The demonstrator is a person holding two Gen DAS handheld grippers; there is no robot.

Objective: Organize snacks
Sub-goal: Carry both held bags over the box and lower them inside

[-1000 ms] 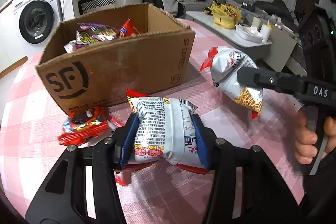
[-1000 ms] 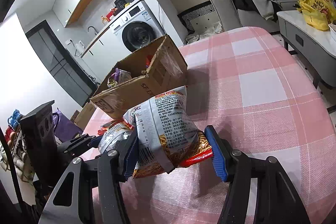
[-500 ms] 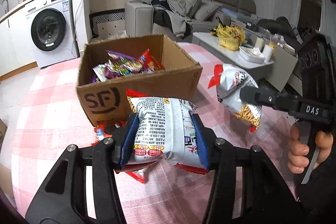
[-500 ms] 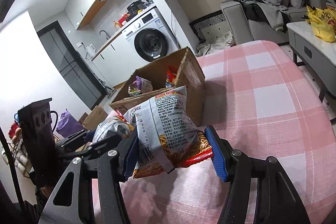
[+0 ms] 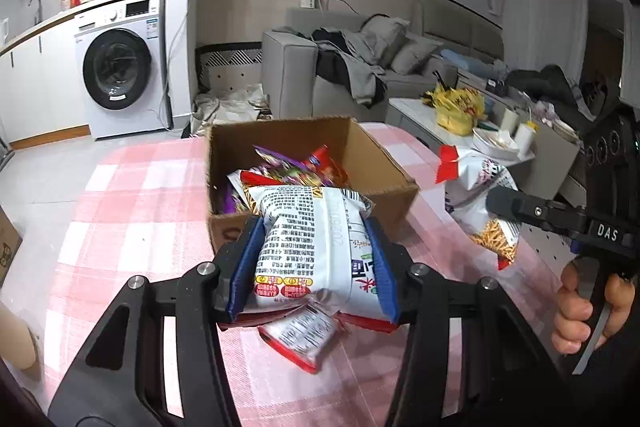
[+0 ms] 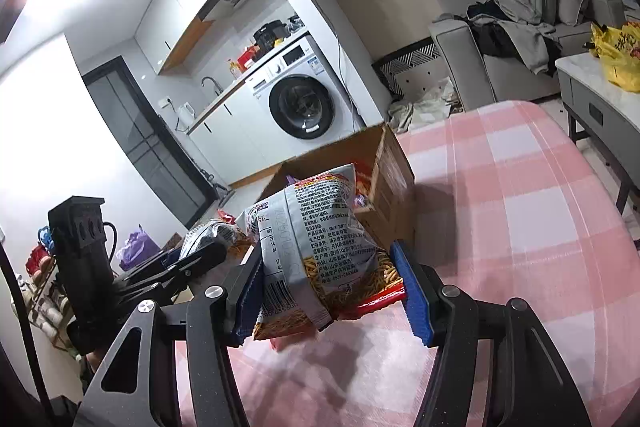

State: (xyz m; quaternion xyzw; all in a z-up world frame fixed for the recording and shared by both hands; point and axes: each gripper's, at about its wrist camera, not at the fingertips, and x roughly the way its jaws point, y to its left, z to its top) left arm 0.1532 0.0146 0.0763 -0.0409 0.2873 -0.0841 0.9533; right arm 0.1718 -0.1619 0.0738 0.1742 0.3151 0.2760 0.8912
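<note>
Left wrist view
Left gripper [image 5: 316,263]: its blue pads pinch a puffy white snack bag with black print [image 5: 312,247], low in the middle of the frame.
Small packet: a little white and red snack packet [image 5: 302,333] hangs just under that bag, above the pink checked tablecloth [image 5: 132,219].
Box: an open brown cardboard box [image 5: 396,203] sits just behind the bag, in the middle, with bright snack packs inside.
Right gripper [image 5: 496,203]: at the right edge, held by a hand [image 5: 580,307].

Right wrist view
Right gripper: its blue pads squeeze a silver and red bag of crispy sticks [image 6: 320,247], low in the middle.
Box: behind the bag, a little above the middle.

How to do it well
Tip: I think both bags should go over the box's open top first. Then let go one at a time, so nothing falls on the cloth.
Watch out: the little packet may slip off.
</note>
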